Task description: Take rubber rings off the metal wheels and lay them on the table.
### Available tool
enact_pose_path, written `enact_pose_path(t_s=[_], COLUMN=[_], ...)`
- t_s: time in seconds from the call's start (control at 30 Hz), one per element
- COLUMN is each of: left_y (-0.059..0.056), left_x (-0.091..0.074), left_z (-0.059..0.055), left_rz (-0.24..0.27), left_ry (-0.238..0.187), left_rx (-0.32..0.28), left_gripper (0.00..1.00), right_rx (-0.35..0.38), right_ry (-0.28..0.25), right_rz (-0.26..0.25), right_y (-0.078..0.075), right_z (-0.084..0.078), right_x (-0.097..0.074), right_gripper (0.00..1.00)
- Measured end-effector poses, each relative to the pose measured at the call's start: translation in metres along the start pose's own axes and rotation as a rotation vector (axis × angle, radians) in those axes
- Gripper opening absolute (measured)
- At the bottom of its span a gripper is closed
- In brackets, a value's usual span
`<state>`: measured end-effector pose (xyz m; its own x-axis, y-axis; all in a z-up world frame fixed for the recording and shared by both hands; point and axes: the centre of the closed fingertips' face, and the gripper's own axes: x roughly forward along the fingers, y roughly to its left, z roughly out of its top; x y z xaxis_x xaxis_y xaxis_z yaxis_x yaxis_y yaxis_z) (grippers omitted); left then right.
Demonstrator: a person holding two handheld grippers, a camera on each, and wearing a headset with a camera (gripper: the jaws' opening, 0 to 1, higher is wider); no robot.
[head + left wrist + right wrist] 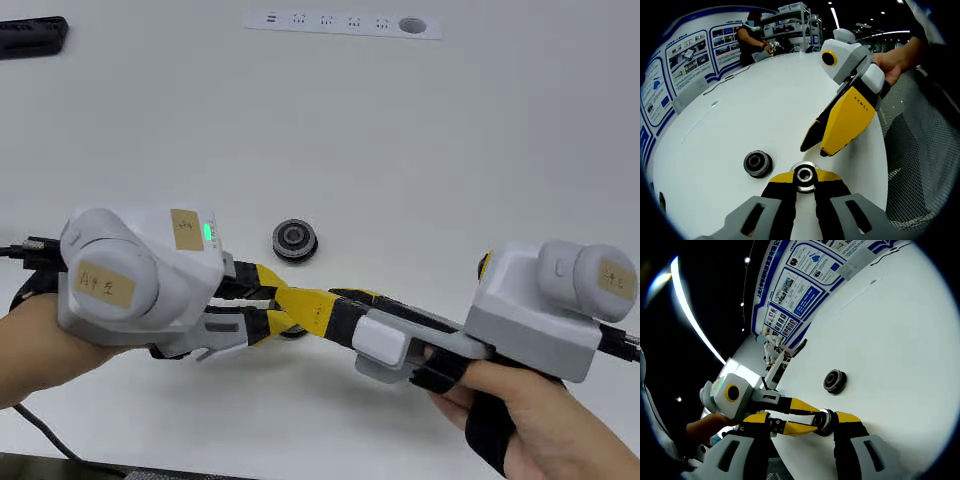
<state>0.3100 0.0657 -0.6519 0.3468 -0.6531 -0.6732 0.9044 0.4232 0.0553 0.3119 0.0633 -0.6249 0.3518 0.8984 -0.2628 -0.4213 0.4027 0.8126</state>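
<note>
One metal wheel (805, 175) is pinched by the jaws of the left gripper (805, 179) close to the counter (765, 110), the jaws of the right gripper (815, 149) are held slightly parted right beside it, and its rubber ring (826, 426), likely stretchy yet snug, is best nipped at the rim.

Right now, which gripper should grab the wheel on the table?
Probably right: the right gripper is empty near the loose metal wheel; the left gripper is shut on the held metal wheel.
</note>
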Motion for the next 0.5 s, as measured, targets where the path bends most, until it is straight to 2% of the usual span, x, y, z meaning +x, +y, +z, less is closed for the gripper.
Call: enact_pose_path(t_s=[0.17, 0.5], left_y=[-0.0003, 0.0004], left_x=[-0.0001, 0.0001], left_z=[0.0001, -0.0002], left_rz=[0.000, -0.001], left_ry=[-0.003, -0.010], left_rx=[0.000, -0.004], left_gripper=[0.13, 0.13], right_rx=[0.017, 0.050], right_ry=[0.025, 0.032], right_rz=[-0.023, -0.019], right_y=[-0.0049, -0.0046], right_z=[-0.0070, -0.0080], right_x=[0.0037, 0.0073], right_gripper=[0.53, 0.53])
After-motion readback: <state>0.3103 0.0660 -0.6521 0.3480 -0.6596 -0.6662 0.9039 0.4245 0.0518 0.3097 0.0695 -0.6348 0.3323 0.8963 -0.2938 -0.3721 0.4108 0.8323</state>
